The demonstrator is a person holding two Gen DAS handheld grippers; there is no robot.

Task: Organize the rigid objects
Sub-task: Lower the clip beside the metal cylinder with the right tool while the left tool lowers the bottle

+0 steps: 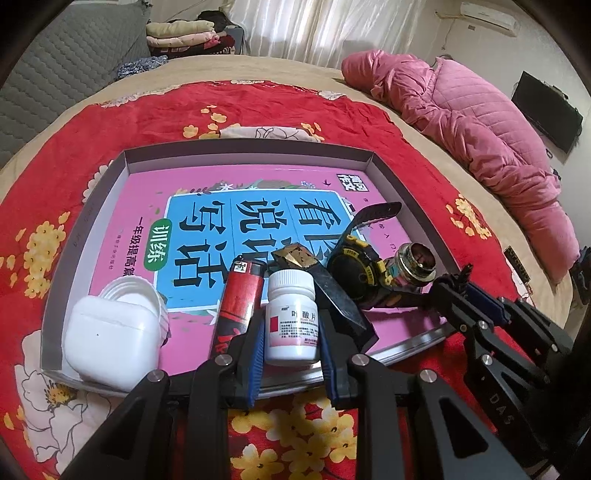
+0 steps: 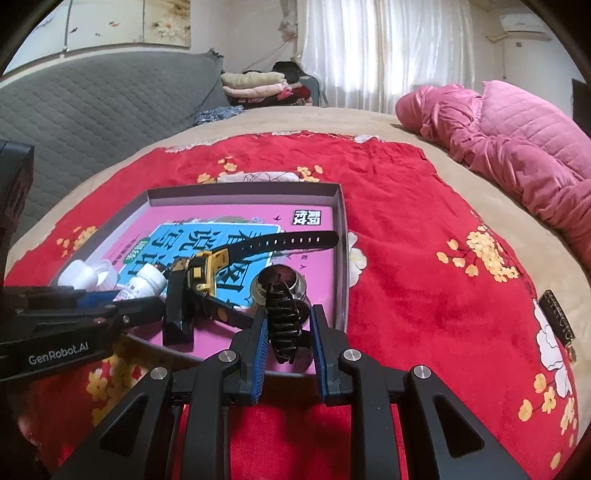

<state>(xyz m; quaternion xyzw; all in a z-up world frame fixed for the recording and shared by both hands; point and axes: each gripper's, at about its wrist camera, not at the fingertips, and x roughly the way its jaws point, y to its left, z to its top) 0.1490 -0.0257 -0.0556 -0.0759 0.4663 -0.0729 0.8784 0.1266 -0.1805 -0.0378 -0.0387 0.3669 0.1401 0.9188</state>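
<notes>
A shallow grey box (image 1: 127, 157) on the bed holds a pink book (image 1: 258, 184) with several small items on it. My left gripper (image 1: 291, 332) has its blue pads on both sides of a white pill bottle (image 1: 291, 314), standing upright. Beside it are a red lighter (image 1: 242, 295), a white earbud case (image 1: 110, 343), a white cap (image 1: 129, 295), a black-and-yellow watch (image 1: 356, 271) and a small glass jar (image 1: 415, 264). My right gripper (image 2: 288, 328) is around a black hair claw clip (image 2: 284, 325) at the box's near edge, beside the jar (image 2: 277, 286).
A red flowered blanket (image 1: 332, 114) covers the bed. A pink quilted coat (image 1: 480, 133) lies at the right. Folded clothes (image 1: 184, 35) are stacked at the back. A grey padded headboard (image 2: 92, 107) is on the left. A black tag (image 2: 557, 314) lies on the blanket.
</notes>
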